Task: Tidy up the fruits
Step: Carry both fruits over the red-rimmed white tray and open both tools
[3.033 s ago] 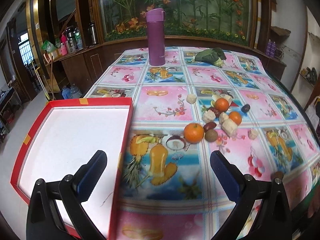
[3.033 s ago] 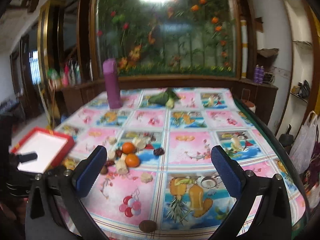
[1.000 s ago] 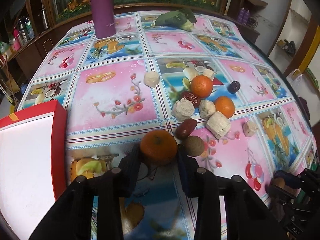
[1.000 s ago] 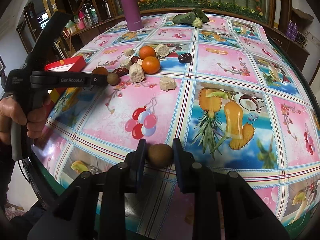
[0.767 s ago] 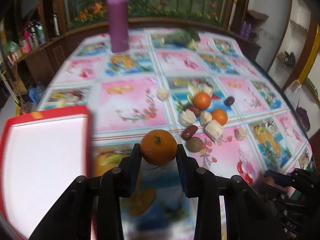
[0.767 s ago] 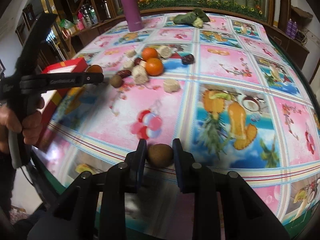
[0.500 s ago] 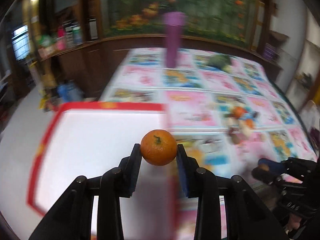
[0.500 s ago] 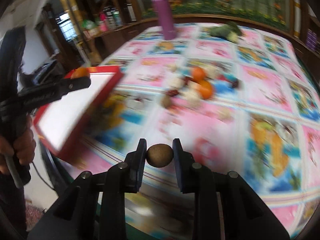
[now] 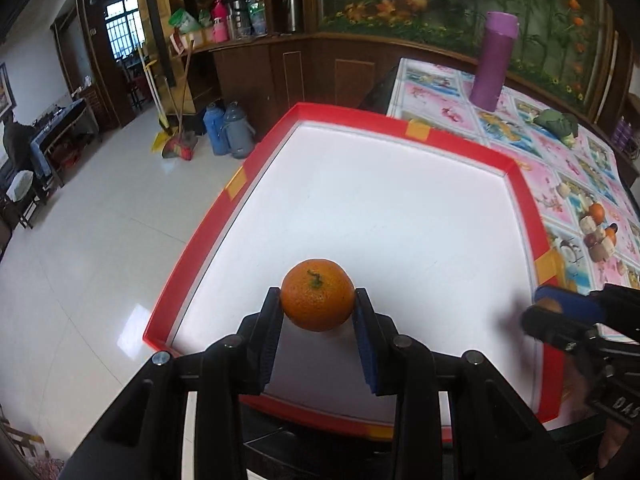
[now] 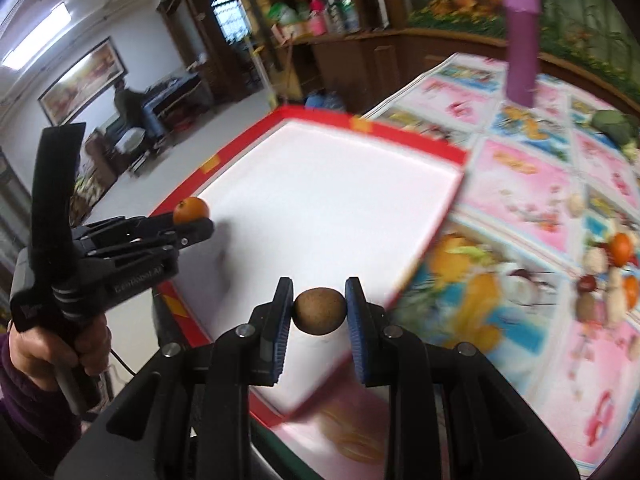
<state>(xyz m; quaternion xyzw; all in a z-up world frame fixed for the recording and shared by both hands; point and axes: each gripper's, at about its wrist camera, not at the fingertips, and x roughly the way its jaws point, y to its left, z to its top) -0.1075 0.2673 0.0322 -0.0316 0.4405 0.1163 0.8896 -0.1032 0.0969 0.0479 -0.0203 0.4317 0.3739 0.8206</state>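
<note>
My left gripper [image 9: 317,307] is shut on an orange mandarin [image 9: 317,300] and holds it above the near part of a red-rimmed white tray [image 9: 240,178]. My right gripper [image 10: 319,311] is shut on a brown kiwi [image 10: 320,310] and holds it over the tray's [image 10: 324,114] near right edge. The left gripper with the mandarin [image 10: 191,210] shows at the left in the right wrist view. The right gripper [image 9: 560,314] shows at the tray's right rim in the left wrist view. Several fruits and pale chunks [image 9: 596,228] lie in a heap on the table.
A purple flask [image 9: 493,62] stands at the table's far side, with a green vegetable [image 9: 557,123] to its right. The tray overhangs the table's left edge above a tiled floor [image 9: 80,240]. The flowered tablecloth [image 10: 520,184] spreads right of the tray.
Both grippers closed on their fruit, lifted it and swung left from the table to the tray. The mandarin and the kiwi now hang over the tray.
</note>
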